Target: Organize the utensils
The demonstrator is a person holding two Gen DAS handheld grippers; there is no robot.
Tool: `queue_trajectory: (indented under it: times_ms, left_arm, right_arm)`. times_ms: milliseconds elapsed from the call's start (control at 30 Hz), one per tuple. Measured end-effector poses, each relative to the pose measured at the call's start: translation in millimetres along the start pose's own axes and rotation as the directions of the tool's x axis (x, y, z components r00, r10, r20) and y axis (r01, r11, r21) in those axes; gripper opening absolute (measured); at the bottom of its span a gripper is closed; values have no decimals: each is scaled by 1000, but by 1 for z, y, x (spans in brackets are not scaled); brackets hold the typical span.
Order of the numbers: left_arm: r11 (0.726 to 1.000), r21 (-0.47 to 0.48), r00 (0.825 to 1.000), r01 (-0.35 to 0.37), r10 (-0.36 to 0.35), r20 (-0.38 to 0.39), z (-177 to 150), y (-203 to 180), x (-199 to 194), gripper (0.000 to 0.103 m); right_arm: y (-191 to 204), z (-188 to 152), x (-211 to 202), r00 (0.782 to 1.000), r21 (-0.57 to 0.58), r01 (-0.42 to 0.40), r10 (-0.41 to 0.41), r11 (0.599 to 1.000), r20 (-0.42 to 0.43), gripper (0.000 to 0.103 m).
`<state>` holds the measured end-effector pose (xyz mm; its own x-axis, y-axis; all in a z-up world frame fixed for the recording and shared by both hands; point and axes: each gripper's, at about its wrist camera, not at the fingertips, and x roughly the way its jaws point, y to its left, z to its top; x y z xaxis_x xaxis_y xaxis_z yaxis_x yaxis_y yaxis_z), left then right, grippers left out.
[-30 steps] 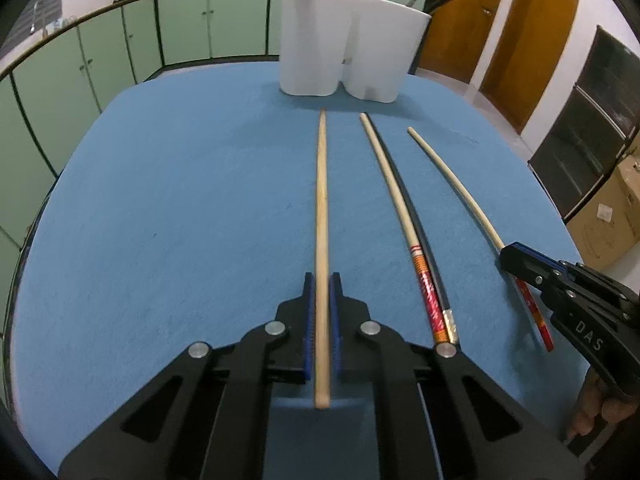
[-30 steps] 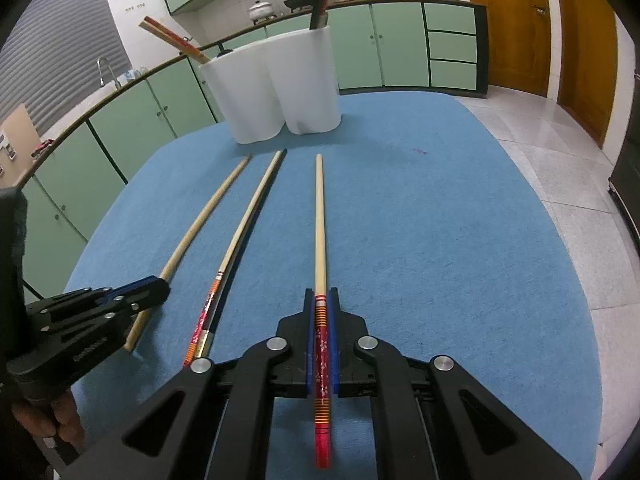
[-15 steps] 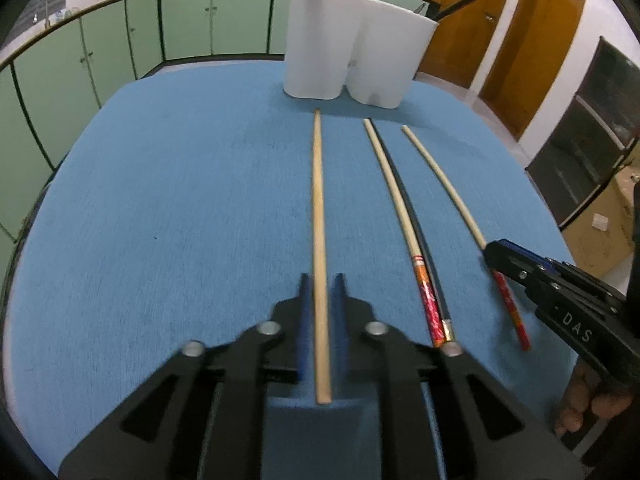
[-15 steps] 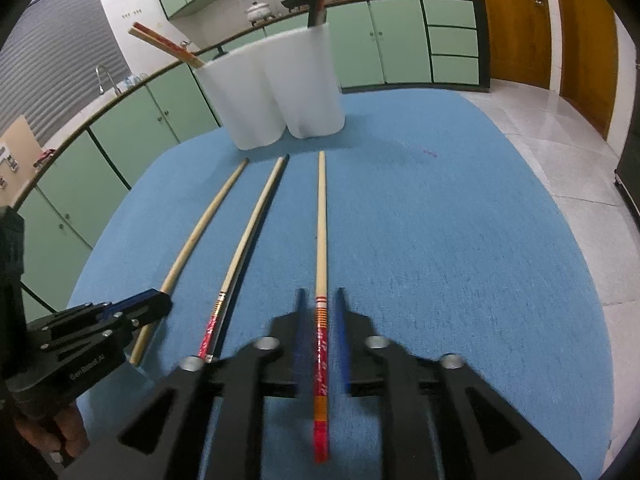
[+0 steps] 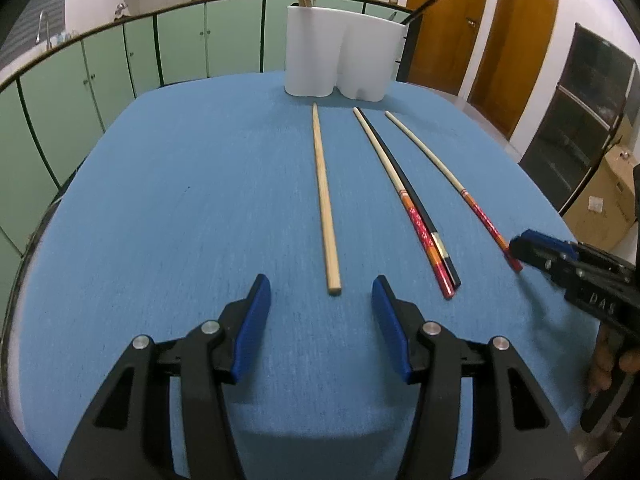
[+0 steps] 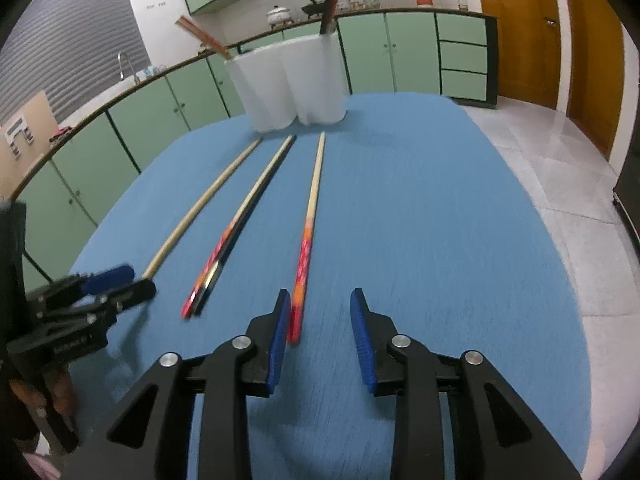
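Observation:
Several chopsticks lie lengthwise on the blue table. A plain wooden chopstick (image 5: 325, 204) lies just ahead of my left gripper (image 5: 320, 286), which is open and empty. A red-ended chopstick (image 6: 307, 236) lies with its near end between the fingers of my right gripper (image 6: 320, 300), which is open, its left pad beside the stick. A red-ended and a black chopstick (image 5: 412, 208) lie together between them. The white two-part holder (image 5: 340, 56) stands at the far edge with chopsticks in it.
The right gripper shows at the right edge of the left wrist view (image 5: 576, 272); the left gripper shows at the left of the right wrist view (image 6: 80, 300). Green cabinets (image 5: 120, 64) ring the table. The tiled floor (image 6: 560, 152) lies off the table's right edge.
Both grippers have opened and let go of their chopsticks, which now lie on the table. Both grippers have pulled back and risen a little.

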<state>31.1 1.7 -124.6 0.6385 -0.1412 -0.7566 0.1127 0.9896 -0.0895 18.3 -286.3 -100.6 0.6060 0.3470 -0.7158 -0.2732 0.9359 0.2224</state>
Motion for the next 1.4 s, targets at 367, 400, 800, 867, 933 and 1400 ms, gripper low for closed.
queue_trajectory:
  times_ms: [367,400,800,867,933,1400]
  left_arm:
    - [1000,-10,1000,-27,26,-12,8,-1,6,48]
    - [999,-14,999,-31,31,-13,8,-1,7,46]
    - [995,-16,995,-103,103,-16,10,-4,9,29]
    - [993,-12,993,-114,114,-17,10,-6,10,29]
    - [993,-11,993,-115,114,-16,10,-6,9,29]
    - [997,-40,998,-62,60,-31,16,-2,0,6]
  right_arm:
    - [8,0,3,1000,-47,4,-4,999,-4,29]
    - [9,1,4,1000,-54,8,-8,999,-5,26]
    - [18,0,9,998,-99,53,-54,994,-8,7]
    - [20,0,9,998,-111,60,-61,992,-7,7]
    - [19,-1,8,998,-106,58,-60,993,-8,7]
    - [15,8,-6,999,-92,50,-50,995,8,6]
